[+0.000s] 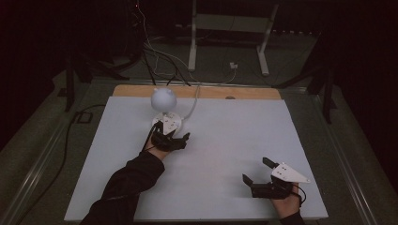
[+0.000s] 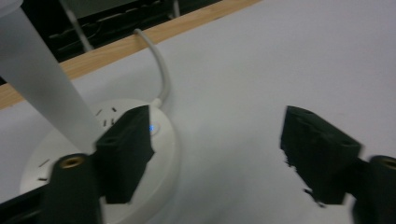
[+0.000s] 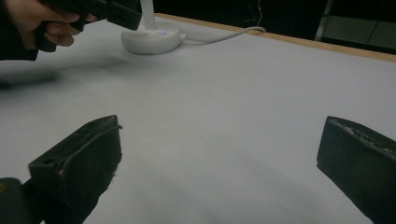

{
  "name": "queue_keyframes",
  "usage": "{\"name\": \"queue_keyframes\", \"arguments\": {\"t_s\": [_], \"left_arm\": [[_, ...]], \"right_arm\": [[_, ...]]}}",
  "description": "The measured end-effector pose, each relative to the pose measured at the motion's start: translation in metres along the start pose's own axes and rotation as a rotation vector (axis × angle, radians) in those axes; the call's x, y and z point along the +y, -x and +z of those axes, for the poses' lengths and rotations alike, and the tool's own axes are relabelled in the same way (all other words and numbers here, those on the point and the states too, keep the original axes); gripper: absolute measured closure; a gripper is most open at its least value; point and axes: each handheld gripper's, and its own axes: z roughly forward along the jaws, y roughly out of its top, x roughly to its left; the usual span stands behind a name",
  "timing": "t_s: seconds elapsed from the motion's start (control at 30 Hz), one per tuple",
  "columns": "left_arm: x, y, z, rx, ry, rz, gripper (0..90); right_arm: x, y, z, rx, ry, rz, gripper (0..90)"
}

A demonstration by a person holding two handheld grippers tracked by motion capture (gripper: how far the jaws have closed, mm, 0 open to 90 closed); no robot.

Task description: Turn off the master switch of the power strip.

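Note:
A white lamp with a round head (image 1: 163, 98) stands on a flat round base (image 1: 170, 121) at the back of the white board. My left gripper (image 1: 172, 132) sits right at that base. In the left gripper view its jaws (image 2: 218, 137) stand apart with only bare board between them. Its left pad (image 2: 128, 149) overlaps the base (image 2: 164, 144), beside a small blue light (image 2: 152, 128) and the frosted stem (image 2: 46, 88). I cannot tell whether the pad touches the base. My right gripper (image 1: 256, 169) rests open near the front right, with nothing between its jaws (image 3: 219, 154).
The lamp's white cable (image 2: 161, 70) runs from the base over the board's wooden back edge (image 1: 253, 93) to the floor. The white board (image 1: 225, 136) spans the table. Behind it are loose cables and a white metal stand (image 1: 230, 28). A dark-sleeved forearm (image 1: 131, 180) crosses the front left.

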Motion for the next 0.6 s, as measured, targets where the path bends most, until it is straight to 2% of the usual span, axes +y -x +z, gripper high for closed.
{"name": "queue_keyframes", "arguments": {"t_s": [0.03,0.07,0.1,0.13,0.2,0.23,0.27,0.33,0.5,0.53,0.6], "left_arm": [[0.0,-0.001,0.001,0.013,0.004,-0.007,29.8],[0.0,-0.001,0.002,0.024,0.011,-0.007,38.5],[0.001,-0.002,0.002,0.033,0.014,-0.003,42.3],[0.001,-0.003,0.003,0.046,0.012,0.004,42.3],[0.002,-0.005,0.005,0.052,0.013,0.003,50.5],[0.002,-0.006,0.006,0.069,0.011,0.004,54.5],[0.003,-0.007,0.007,0.085,0.008,0.005,63.8],[0.004,-0.009,0.009,0.098,0.01,0.001,66.5],[0.006,-0.012,0.017,0.127,-0.012,0.024,82.9],[0.006,-0.013,0.018,0.13,-0.017,0.025,89.5],[0.005,-0.015,0.021,0.142,-0.029,0.046,90.0]], "right_arm": [[0.0,0.0,0.0,0.0,0.0,0.0,0.0],[0.0,0.0,0.0,0.001,0.0,0.0,0.0],[0.0,0.0,0.0,0.002,0.0,0.002,0.0],[0.0,0.0,0.0,0.002,0.0,0.002,0.0],[0.0,0.0,0.0,0.004,-0.001,0.003,0.0],[0.0,0.0,0.0,0.005,-0.002,0.004,0.0],[-0.001,0.001,0.0,0.006,-0.003,0.005,0.0],[-0.001,0.001,0.0,0.006,-0.002,0.007,0.0],[-0.001,0.001,0.0,0.01,-0.002,0.01,0.0],[-0.001,0.001,0.0,0.011,-0.002,0.011,0.0],[-0.001,0.001,0.0,0.01,-0.001,0.008,0.0]]}}
